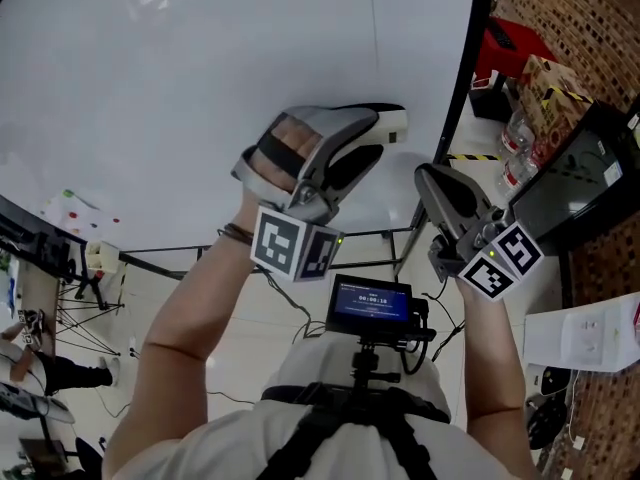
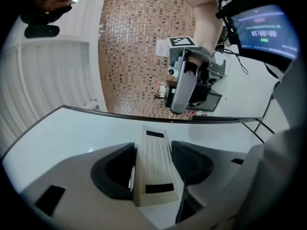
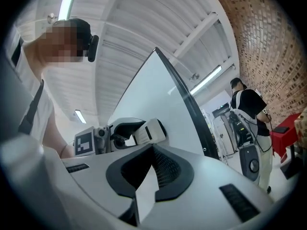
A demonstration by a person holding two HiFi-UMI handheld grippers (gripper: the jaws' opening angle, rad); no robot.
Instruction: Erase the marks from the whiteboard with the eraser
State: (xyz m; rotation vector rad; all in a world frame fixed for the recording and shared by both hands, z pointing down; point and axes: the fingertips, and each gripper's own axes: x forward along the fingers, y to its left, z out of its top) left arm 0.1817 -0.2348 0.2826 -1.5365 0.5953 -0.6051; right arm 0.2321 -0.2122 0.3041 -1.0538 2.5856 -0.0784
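The whiteboard (image 1: pixel 200 88) fills the upper left of the head view, and I see no marks on the part that shows. My left gripper (image 1: pixel 388 128) is shut on a beige eraser (image 1: pixel 392 123), held against the board near its black right edge. In the left gripper view the eraser (image 2: pixel 153 166) lies lengthwise between the jaws over the white surface (image 2: pixel 72 133). My right gripper (image 1: pixel 425 174) hovers just right of the board's edge, shut and holding nothing. The right gripper view looks past its closed tips (image 3: pixel 153 150) to the left gripper (image 3: pixel 122 131) and the eraser (image 3: pixel 149 131).
The board's black frame (image 1: pixel 462 88) and stand legs (image 1: pixel 400 238) run down beside my right gripper. Boxes and bottles (image 1: pixel 530 118), a dark monitor (image 1: pixel 575 183) and a brick wall (image 1: pixel 580 18) stand at right. A person in black (image 3: pixel 249 114) stands beyond the board.
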